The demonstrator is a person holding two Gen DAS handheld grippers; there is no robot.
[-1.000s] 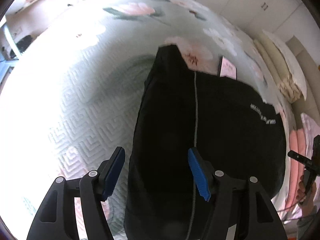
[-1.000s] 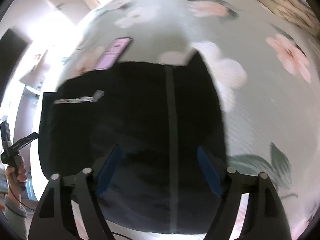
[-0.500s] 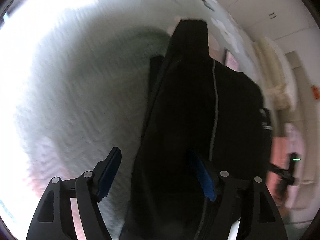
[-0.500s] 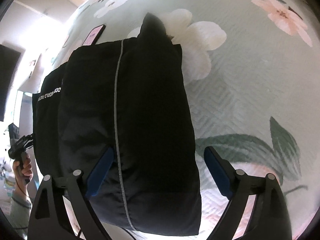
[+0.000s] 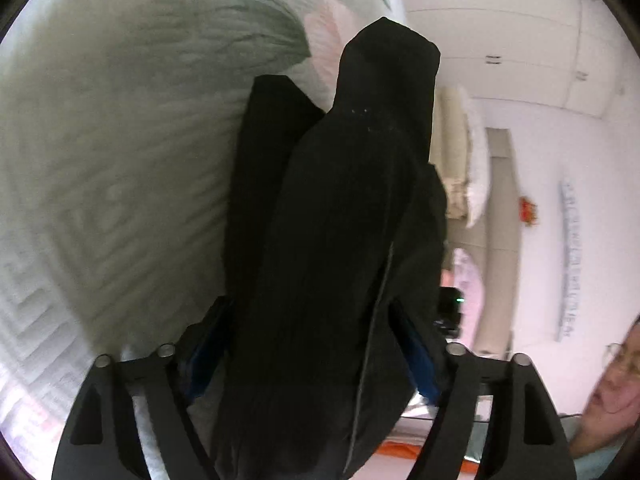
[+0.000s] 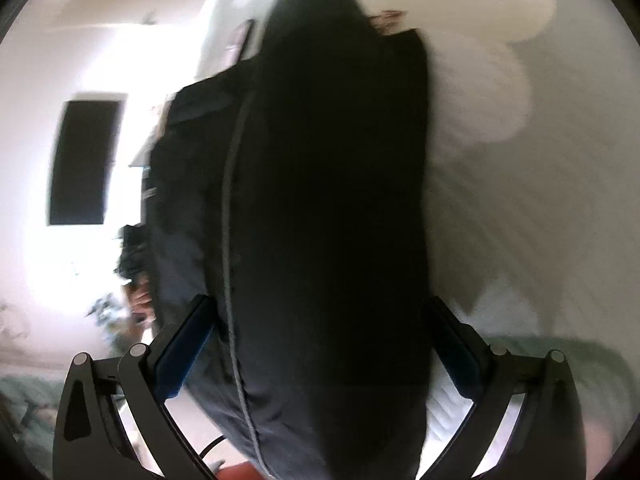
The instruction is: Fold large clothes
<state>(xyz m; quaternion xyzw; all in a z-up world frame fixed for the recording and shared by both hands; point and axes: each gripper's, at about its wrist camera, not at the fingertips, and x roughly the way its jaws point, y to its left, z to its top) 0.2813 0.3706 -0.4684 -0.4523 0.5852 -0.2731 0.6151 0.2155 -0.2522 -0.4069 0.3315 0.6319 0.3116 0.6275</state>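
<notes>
Straddling a thick bundle of black garment (image 5: 340, 240), my left gripper (image 5: 316, 356) is showing its blue-padded fingers (image 5: 418, 360) spread wide on either side of the cloth; the fabric is filling the gap and hiding the pad faces, so I cannot tell whether they are pressing on it or merely standing beside it. My right gripper (image 6: 316, 348) is doing much the same: its blue pads (image 6: 180, 356) are standing well apart with the black garment (image 6: 328, 220) bulging between them, and again I cannot tell whether the jaws are gripping.

In the left wrist view the cloth is rising away from the fingers as folded layers, a thin grey piping line (image 5: 376, 312) running along it. In the right wrist view, which is blurring with motion, the same grey piping (image 6: 232, 240) is running lengthwise. Beyond the garment, a pale green quilted bedspread (image 5: 120, 160) with large printed flowers (image 6: 480, 60) is spreading outward. A person's face with glasses (image 5: 616, 380) is showing at the lower right edge of the left view.
</notes>
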